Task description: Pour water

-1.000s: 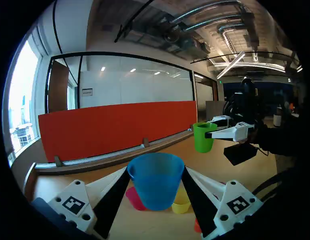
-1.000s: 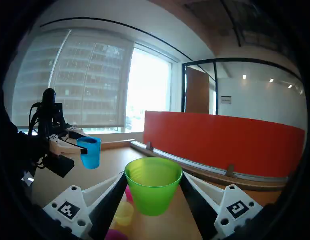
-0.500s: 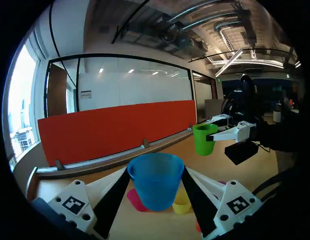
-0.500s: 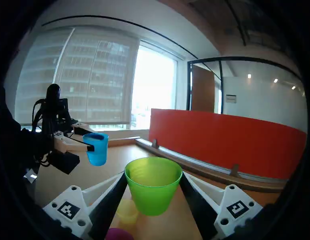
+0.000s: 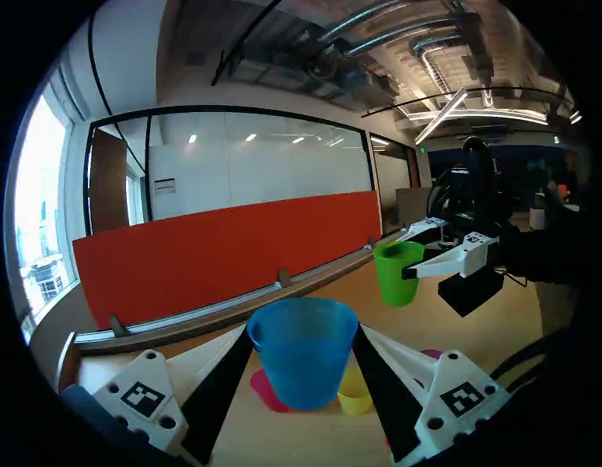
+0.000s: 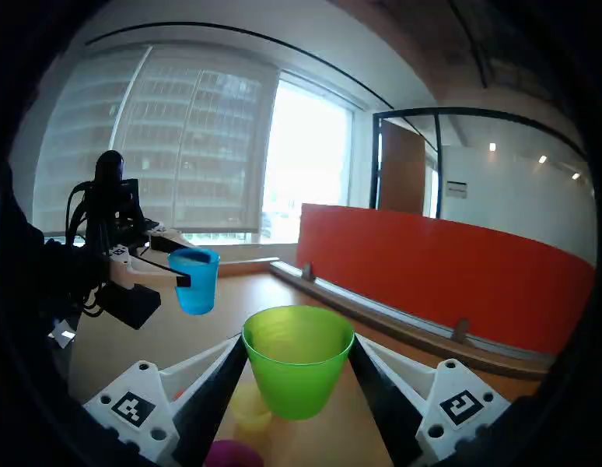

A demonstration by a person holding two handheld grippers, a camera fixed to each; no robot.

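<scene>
The left gripper [image 5: 302, 330] has its fingers clamped on an upright blue cup [image 5: 302, 359], held above the table [image 5: 464, 336]. The right gripper [image 6: 298, 341] grasps an upright green cup [image 6: 298, 380] the same way, well apart from the blue one. Below, a yellow cup [image 5: 354, 397] and a pink cup [image 5: 262, 387] stand on the table, with an orange partition [image 5: 223, 249] along its far edge.

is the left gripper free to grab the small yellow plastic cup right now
Probably not: the left gripper is shut on a translucent blue plastic cup, so it has no room, with the small yellow plastic cup on the wooden table beneath.
</scene>
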